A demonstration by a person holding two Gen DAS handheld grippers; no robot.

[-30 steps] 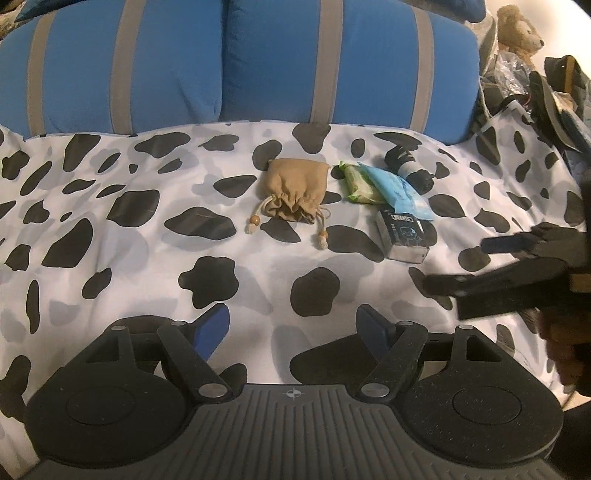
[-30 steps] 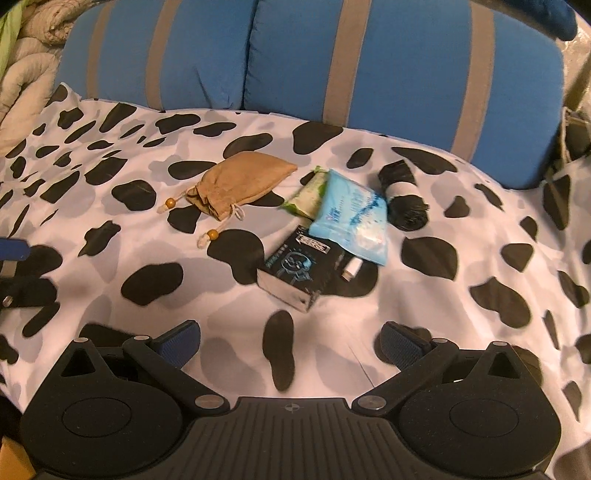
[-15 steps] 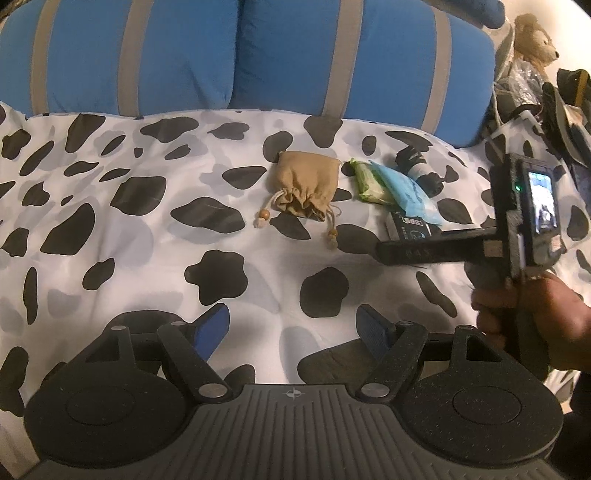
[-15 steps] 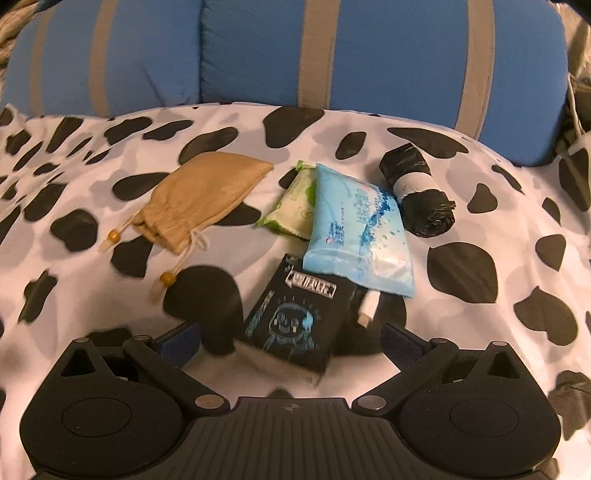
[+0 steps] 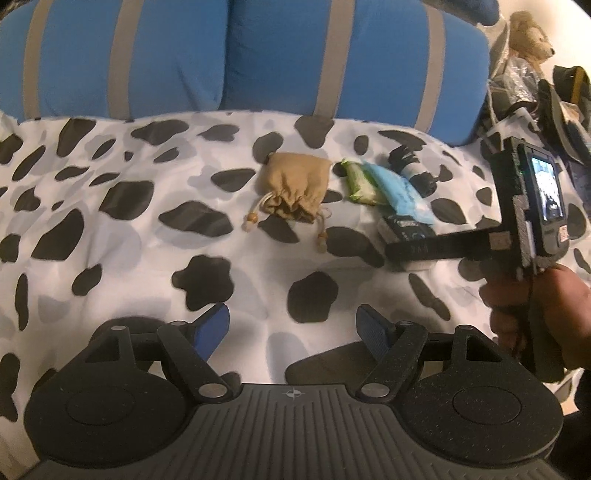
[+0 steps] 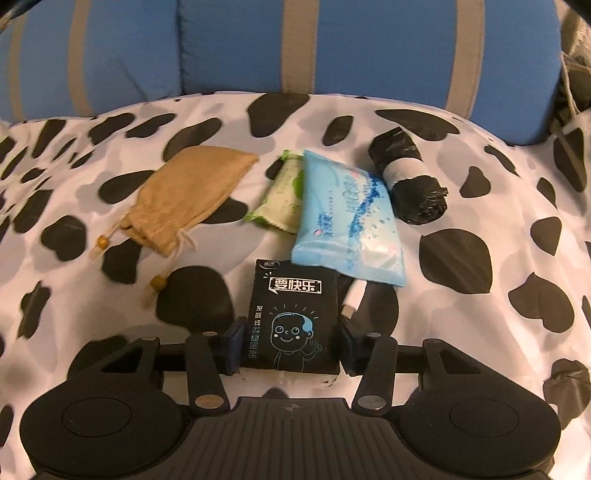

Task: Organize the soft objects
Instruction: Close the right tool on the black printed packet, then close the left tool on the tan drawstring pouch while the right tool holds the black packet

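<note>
Biggest thing here is the cow-print sheet (image 6: 480, 332), with the blue striped cushions (image 6: 369, 48) along its far edge. I'll use the tan drawstring pouch (image 6: 184, 199) as my reference spot since both cams catch it.

Just right of the pouch is a green tissue pack (image 6: 282, 199), with a light blue wet-wipes pack (image 6: 343, 218) lying partly over its right side. Further right of that sits a black bin-bag roll (image 6: 410, 181) with a white band. Nearer me than the wipes, right and forward of the pouch, is the black tissue pack (image 6: 295, 317) with a cartoon face. A small white connector (image 6: 352, 302) pokes out beside it under the wipes' corner; only my right cam shows that, and only there can you read the print.

My right gripper (image 6: 291, 349) has just been closing, and the blue pads now sit against both sides of the black pack, pinching it while it lies on the sheet.

The left cam gives the side view: the right gripper's finger (image 5: 436, 247) laid across that pack, my right hand (image 5: 546, 314) on the handle, the little screen (image 5: 550, 195) on the back, plus a teddy bear (image 5: 532, 35) way off right of the pouch. My left gripper (image 5: 291, 328) hangs spread apart over bare sheet, well short of the pouch, nothing in it.
</note>
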